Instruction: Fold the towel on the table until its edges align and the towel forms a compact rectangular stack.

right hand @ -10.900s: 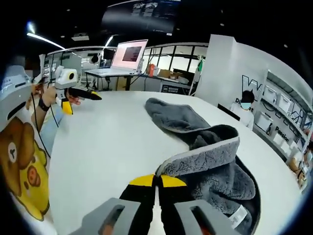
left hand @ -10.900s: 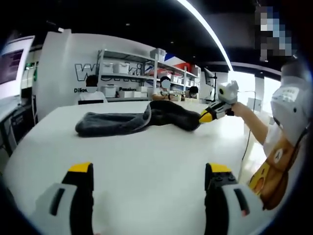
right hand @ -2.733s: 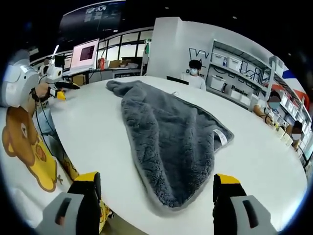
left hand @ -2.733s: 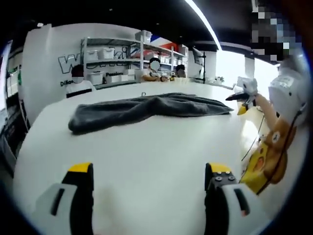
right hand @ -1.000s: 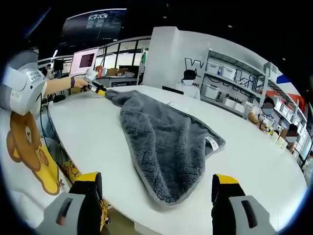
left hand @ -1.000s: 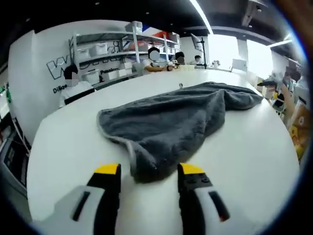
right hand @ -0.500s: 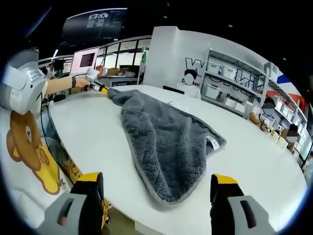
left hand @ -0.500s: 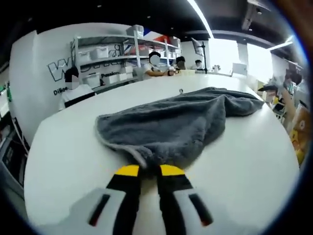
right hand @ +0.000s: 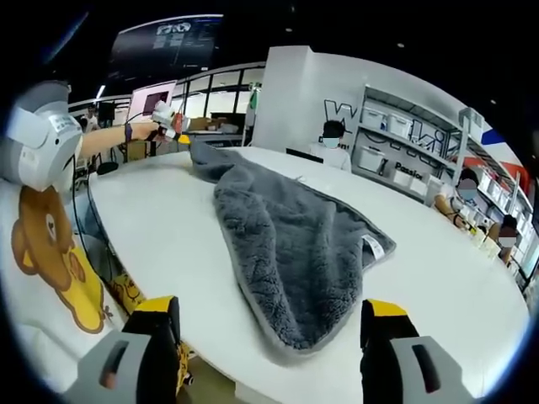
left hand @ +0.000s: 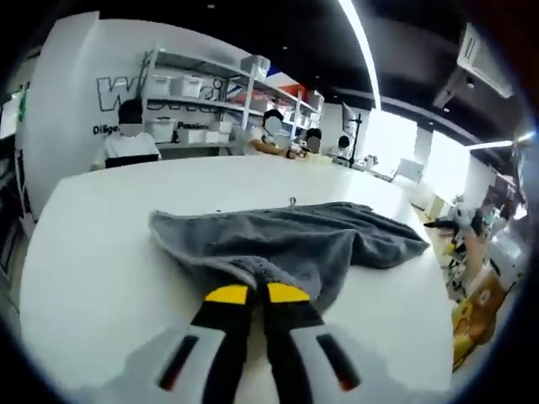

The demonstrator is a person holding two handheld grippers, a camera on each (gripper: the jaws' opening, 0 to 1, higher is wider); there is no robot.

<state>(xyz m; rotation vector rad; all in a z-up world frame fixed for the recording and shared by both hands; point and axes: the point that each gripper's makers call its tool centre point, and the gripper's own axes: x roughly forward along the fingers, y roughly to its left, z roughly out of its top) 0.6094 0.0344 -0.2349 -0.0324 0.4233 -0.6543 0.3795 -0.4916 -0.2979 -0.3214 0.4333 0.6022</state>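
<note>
In the left gripper view the left gripper (left hand: pixel 249 295) rises from 6 o'clock with its yellow-tipped jaws pinched together on the near corner of the towel (left hand: pixel 295 244), which is lifted a little there and bunches into a fold just above the tips. From that corner the grey, fleecy cloth runs with its long axis from about 9 o'clock to 3 o'clock across the white table (left hand: pixel 93 252), a paler bound hem showing along its near left edge and its far end tapering to a rumpled point at the right. In the right gripper view the right gripper (right hand: pixel 268 324) stands with its jaws wide apart at 6 o'clock, gripping nothing, poised near the table's rim just short of the towel's nearest, rounded end. Here the towel (right hand: pixel 295 244) lies lengthwise away from the camera, its long axis from 6 o'clock up toward 11 o'clock, the pile thick and plush, a small white label (right hand: pixel 371 245) at its right hem, and the far end raised off the table where the left gripper (right hand: pixel 180 135) holds it in the person's hand. A sleeve and a shirt with a bear print (right hand: pixel 42 244) sit at 9 o'clock. Beyond the table are seated people, white shelving with storage bins (left hand: pixel 198 105) against a white wall, and a monitor (right hand: pixel 150 101) at 11 o'clock.
</note>
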